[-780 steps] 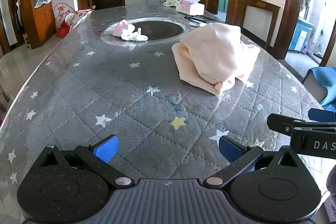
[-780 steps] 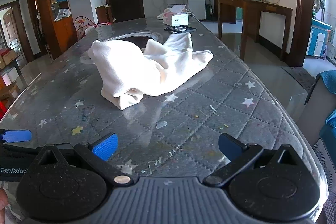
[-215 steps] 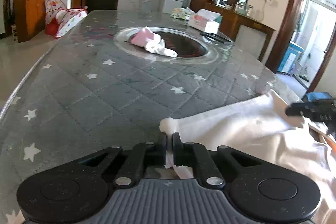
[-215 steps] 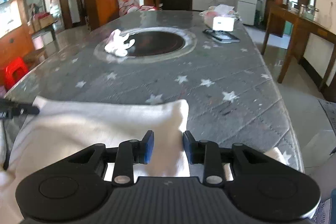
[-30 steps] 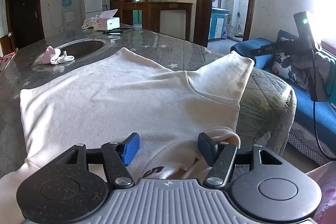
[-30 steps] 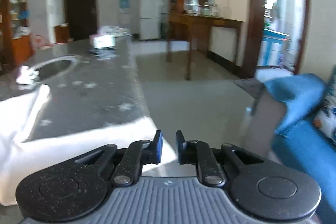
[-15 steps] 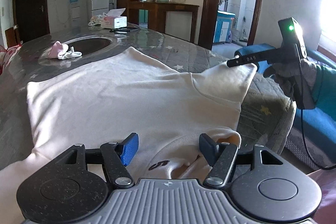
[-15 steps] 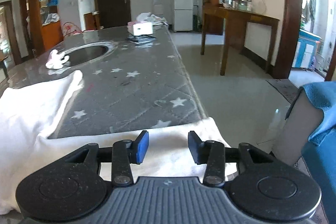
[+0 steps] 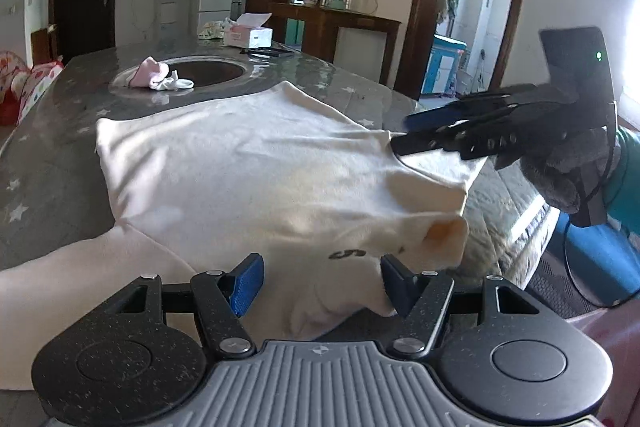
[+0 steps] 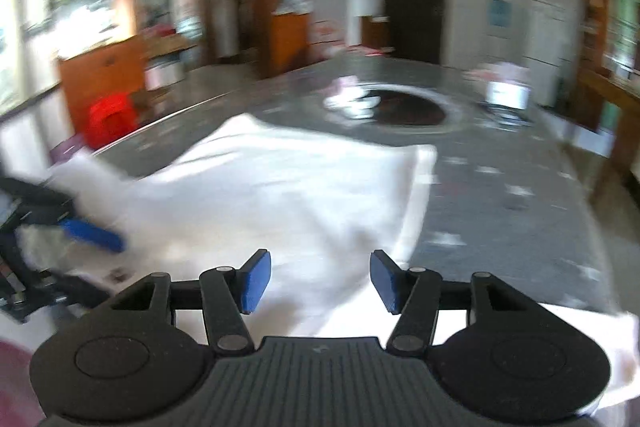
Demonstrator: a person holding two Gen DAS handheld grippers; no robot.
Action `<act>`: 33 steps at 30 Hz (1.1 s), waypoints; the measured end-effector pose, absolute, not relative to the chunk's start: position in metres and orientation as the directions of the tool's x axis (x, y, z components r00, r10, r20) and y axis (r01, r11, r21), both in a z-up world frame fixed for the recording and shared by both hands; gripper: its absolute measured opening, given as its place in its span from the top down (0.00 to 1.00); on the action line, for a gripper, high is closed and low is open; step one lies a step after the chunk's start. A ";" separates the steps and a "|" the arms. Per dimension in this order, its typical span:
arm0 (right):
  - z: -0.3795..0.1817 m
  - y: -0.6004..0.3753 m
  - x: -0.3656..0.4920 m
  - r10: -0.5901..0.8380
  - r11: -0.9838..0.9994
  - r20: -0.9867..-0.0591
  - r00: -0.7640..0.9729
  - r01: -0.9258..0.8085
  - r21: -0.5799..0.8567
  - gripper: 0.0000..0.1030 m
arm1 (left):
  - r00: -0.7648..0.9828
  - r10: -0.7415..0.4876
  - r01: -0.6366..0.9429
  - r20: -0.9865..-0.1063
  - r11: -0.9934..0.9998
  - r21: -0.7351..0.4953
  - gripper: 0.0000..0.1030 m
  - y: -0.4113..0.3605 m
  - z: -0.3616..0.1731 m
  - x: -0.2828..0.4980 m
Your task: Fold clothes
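Your cream shirt [image 9: 248, 163] lies spread flat on the near worktop [image 9: 52, 131], still unfolded. Your left gripper [image 9: 322, 277] stands wide over the collar; your right gripper [image 10: 318, 281] has just been opening, holding nothing.

Your shirt [image 9: 240, 163] is cream-white with a small dark print mark near the collar. The table cover [image 9: 52, 131] is grey, quilted, with white stars. At your 11 o'clock lie pink-and-white socks [image 9: 160, 79]. Both your left gripper [image 9: 320, 281] and right gripper [image 10: 318, 281] are black with blue pads. Your glove [image 9: 560, 167] is grey, the sleeve teal.
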State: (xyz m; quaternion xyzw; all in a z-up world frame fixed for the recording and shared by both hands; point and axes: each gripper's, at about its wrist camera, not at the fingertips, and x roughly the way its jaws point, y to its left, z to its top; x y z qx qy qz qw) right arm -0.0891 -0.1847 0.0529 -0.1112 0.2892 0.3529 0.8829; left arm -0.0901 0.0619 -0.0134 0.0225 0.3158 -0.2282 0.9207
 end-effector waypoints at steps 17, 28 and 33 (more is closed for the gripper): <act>0.046 -0.157 -0.129 0.601 0.575 -0.634 0.487 -0.814 -0.081 0.45 | 0.639 -0.498 0.567 -0.586 0.820 -0.078 0.36 0.064 -0.018 -0.119; 0.060 -0.166 -0.132 0.622 0.541 -0.636 0.457 -0.838 -0.073 0.43 | 0.691 -0.558 0.548 -0.459 0.819 -0.171 0.38 0.091 0.011 -0.105; 0.060 -0.167 -0.123 0.620 0.587 -0.615 0.487 -0.808 -0.048 0.43 | 0.692 -0.574 0.491 -0.437 0.819 -0.299 0.68 0.097 0.006 -0.082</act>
